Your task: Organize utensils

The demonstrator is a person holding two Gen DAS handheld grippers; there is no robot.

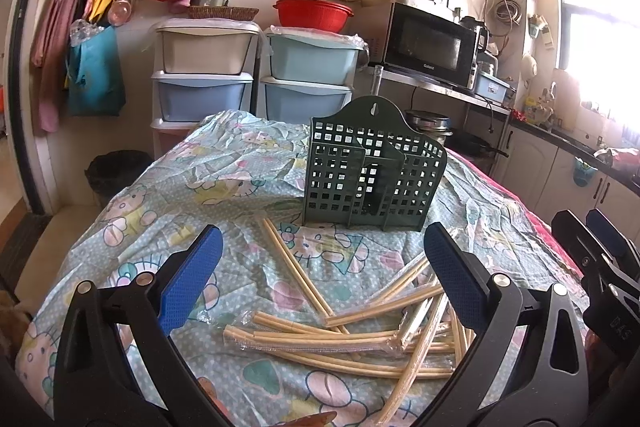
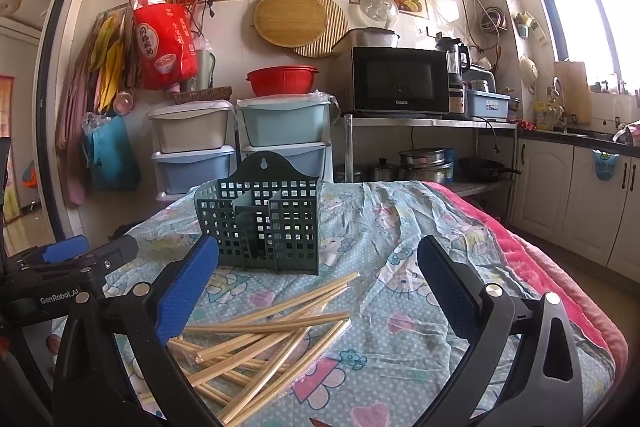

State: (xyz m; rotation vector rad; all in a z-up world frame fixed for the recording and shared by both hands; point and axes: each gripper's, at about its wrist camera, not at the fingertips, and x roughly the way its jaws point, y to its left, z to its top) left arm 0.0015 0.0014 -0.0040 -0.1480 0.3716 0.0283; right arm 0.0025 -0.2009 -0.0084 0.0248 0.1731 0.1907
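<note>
Both tongs spread wide, holding nothing: left tongs [image 1: 322,269] and right tongs [image 2: 318,285] hover above chopstick pile [image 1: 360,323].

Chopsticks lie crisscrossed on cartoon-print cloth [image 1: 224,167] covering surface, several in clear plastic sleeves, just in front of green slotted holder [image 1: 374,163]. Holder upright, apparently empty, 3 compartments visible.

Risks, as judged:
- Overlapping sticks: pinch may catch 2 at once, or drag neighbours.
- Slick sleeves: stick may slip from pads.
- Light holder on wrinkled cloth: may tip if long stick knocks rim.
</note>
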